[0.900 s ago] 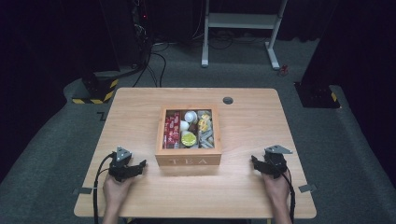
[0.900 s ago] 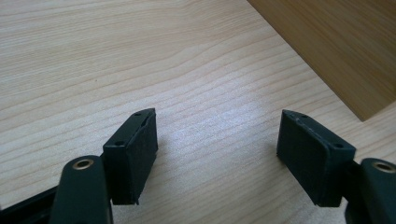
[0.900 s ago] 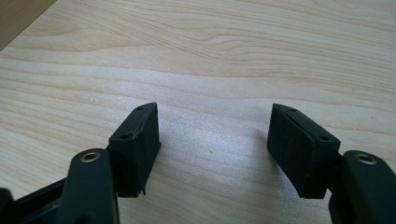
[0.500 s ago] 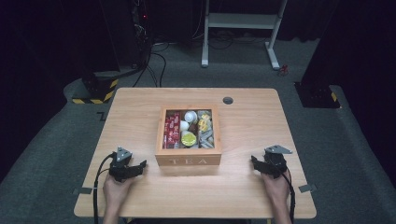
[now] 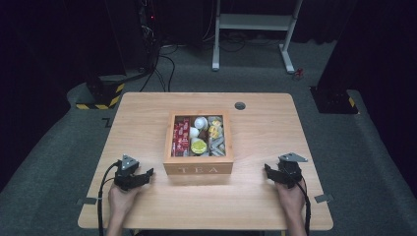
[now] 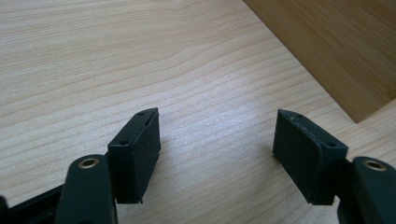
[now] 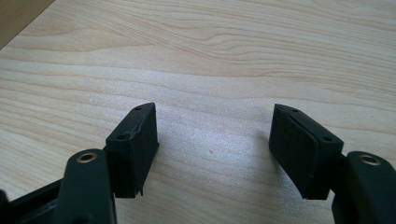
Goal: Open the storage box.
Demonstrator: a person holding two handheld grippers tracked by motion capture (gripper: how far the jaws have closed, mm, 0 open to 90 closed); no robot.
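The left gripper [image 5: 146, 173] rests on the table [image 5: 147, 123] at the box's [image 5: 198, 168] eight o'clock, jaws spread and empty, seemingly parked before a reach. The box sits mid-table, lid off, holding red packets [image 5: 180, 138], white pods [image 5: 200, 123] and a yellow one [image 5: 199, 146]. The right gripper [image 5: 268, 171] rests at its four o'clock, likewise spread

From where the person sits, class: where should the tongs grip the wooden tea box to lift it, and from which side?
Probably by its two side walls: the left tongs on the left wall and the right tongs on the right. The tea box is open-topped and square, too wide for one pair, and both open tongs already flank it on the table.
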